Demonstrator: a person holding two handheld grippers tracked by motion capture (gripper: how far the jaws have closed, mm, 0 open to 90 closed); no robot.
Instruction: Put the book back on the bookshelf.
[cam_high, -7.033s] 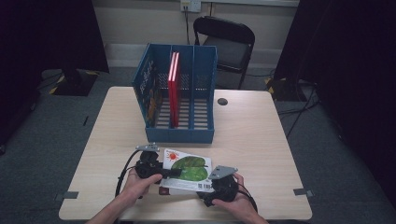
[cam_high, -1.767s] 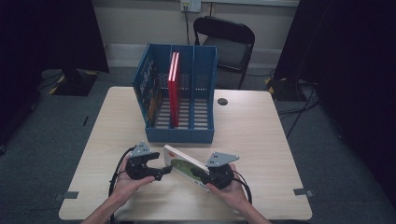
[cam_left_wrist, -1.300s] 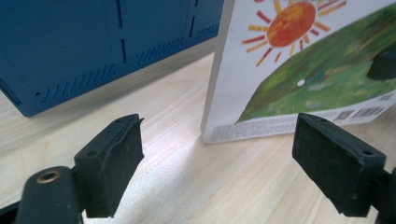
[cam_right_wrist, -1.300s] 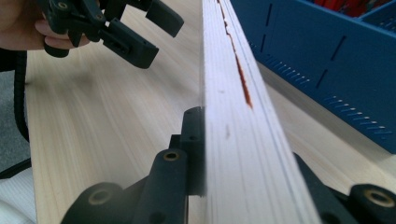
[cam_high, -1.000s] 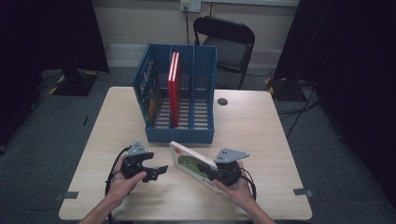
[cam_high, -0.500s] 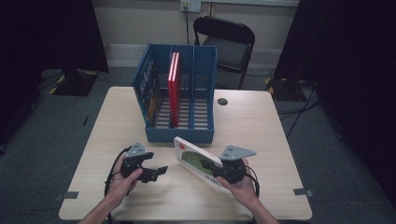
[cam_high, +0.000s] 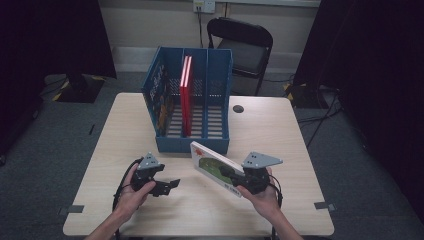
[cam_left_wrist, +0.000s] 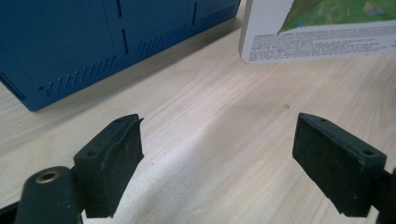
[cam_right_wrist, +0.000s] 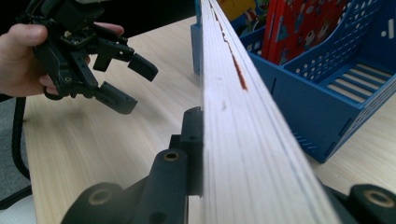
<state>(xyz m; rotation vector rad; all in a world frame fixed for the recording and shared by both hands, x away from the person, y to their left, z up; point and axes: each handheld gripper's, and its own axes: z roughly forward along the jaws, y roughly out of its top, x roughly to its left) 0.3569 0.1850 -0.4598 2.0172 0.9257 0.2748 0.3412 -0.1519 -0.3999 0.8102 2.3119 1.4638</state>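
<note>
A thin book (cam_high: 214, 166) with a white and green cover hangs tilted above the table, one long edge up, just in front of the blue file rack (cam_high: 192, 145). My right gripper (cam_high: 231, 175) is shut on its near end; in the right gripper view the page edge (cam_right_wrist: 243, 121) runs away from the jaws of that gripper (cam_right_wrist: 261, 186) toward the rack (cam_right_wrist: 299, 107). My left gripper (cam_high: 172, 184) stands open low over the table to the left, nothing between its jaws (cam_left_wrist: 219, 158). The book's corner (cam_left_wrist: 317, 32) shows ahead of it.
The rack holds red books (cam_high: 186, 92) in its middle slot and a colourful book (cam_high: 162, 100) against its left wall. A small dark disc (cam_high: 238, 108) lies on the table (cam_high: 125, 130) right of the rack. A black chair (cam_high: 245, 45) stands behind.
The right gripper has lifted the book a little and carried it slightly toward the rack. The left gripper has stayed where it was, open.
</note>
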